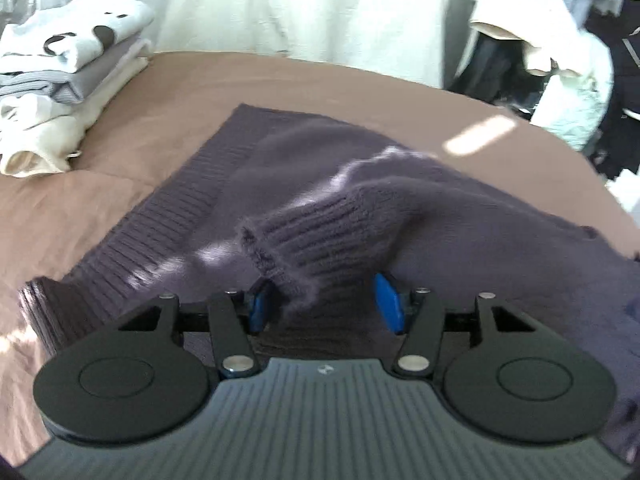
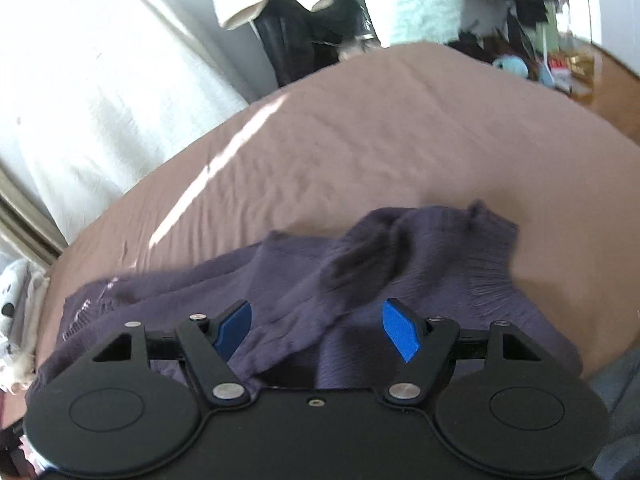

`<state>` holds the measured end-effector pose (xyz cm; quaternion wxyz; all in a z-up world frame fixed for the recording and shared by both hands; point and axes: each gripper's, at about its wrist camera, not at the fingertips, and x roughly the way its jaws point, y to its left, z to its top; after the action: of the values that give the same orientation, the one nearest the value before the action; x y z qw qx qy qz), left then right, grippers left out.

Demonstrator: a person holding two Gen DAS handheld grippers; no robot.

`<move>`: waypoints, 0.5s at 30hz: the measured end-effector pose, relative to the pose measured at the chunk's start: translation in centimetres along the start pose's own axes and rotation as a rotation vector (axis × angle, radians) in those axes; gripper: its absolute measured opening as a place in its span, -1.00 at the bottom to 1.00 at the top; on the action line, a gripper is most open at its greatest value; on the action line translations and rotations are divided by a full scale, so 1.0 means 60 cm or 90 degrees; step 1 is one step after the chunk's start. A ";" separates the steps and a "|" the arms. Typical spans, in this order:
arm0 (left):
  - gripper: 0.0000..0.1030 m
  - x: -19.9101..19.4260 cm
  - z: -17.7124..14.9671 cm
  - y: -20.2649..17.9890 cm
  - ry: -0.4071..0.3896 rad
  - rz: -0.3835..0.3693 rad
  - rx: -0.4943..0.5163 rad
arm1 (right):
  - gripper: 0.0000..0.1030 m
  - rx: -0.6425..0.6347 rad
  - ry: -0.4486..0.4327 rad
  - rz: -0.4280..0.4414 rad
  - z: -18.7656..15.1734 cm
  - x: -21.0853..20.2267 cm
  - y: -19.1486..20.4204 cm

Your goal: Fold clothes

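A dark purple knit sweater (image 1: 288,152) lies spread on the brown bedspread (image 1: 240,84). One sleeve is folded across its body, and the ribbed cuff (image 1: 288,248) rests between the blue pads (image 1: 390,304) of my left gripper (image 1: 322,306). The jaws stand apart and do not press on the cuff. In the right wrist view the same sweater (image 2: 420,248) lies bunched with its other ribbed cuff (image 2: 492,240) at the right. My right gripper (image 2: 316,328) hovers over a raised fold of it, open, with its pads (image 2: 400,330) clear of the cloth.
A stack of folded clothes (image 1: 68,64) sits at the bed's far left. A white curtain (image 1: 300,4) hangs behind the bed. Unfolded garments (image 1: 560,60) are heaped at the far right. Bare bedspread (image 2: 380,132) stretches beyond the sweater; clutter (image 2: 560,68) lies on the floor past it.
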<state>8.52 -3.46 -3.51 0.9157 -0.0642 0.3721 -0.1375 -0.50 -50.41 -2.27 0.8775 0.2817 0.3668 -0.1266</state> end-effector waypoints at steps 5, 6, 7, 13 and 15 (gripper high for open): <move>0.03 0.001 0.014 -0.058 -0.016 -0.062 0.030 | 0.50 -0.037 0.105 0.034 0.036 0.075 -0.007; 0.03 0.004 0.014 -0.073 -0.016 -0.066 0.045 | 0.49 -0.050 0.117 0.028 0.043 0.098 -0.005; 0.03 0.007 0.011 -0.089 -0.012 -0.066 0.062 | 0.30 -0.071 0.108 -0.002 0.049 0.115 -0.003; 0.04 0.019 -0.047 -0.145 0.022 -0.012 0.176 | -0.65 -0.097 0.001 -0.064 0.079 0.097 -0.032; 0.05 0.016 -0.058 -0.151 0.018 -0.005 0.195 | -0.20 -0.068 0.003 -0.061 0.089 0.075 -0.051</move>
<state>4.87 -12.41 -4.64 0.9089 0.0769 0.3596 -0.1969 4.37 -56.12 -3.65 0.8834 0.2167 0.3885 -0.1476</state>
